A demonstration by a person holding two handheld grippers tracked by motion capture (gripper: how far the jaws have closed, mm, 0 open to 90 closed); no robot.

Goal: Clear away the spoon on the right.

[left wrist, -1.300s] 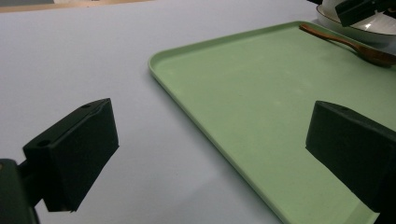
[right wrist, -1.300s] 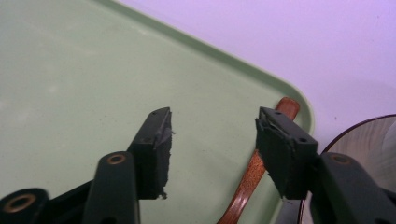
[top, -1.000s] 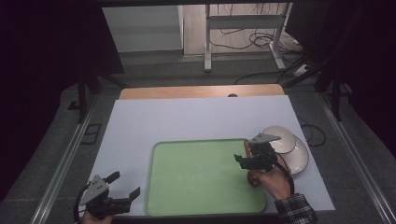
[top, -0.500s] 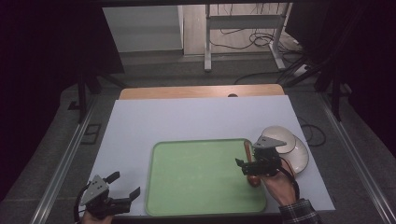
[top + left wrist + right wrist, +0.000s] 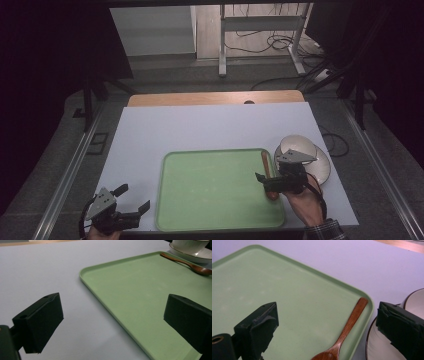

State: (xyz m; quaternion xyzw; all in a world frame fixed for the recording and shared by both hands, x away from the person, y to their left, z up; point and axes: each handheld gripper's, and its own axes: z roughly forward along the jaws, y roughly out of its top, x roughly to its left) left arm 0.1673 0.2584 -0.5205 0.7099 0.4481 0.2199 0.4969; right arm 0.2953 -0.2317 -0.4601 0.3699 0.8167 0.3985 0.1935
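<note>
Wooden spoon (image 5: pixel 348 331) lies along the right edge of the green tray (image 5: pixel 287 302), lower right of frame. Right hand-held gripper (image 5: pixel 274 181) has just been opening, jaws wide, nothing clamped; left hand-held gripper (image 5: pixel 132 198) wide, idle. Risk: withdrawing jaw nudges spoon off the tray rim toward the white bowl (image 5: pixel 299 148).

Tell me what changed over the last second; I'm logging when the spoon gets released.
The right tongs have just been opening and stand wide, pads clear of the wooden spoon, which lies let go along the green tray's right edge. That hand has drawn slightly back toward the white bowl and plate. The left tongs, tray, bowl and plate kept their places.
</note>
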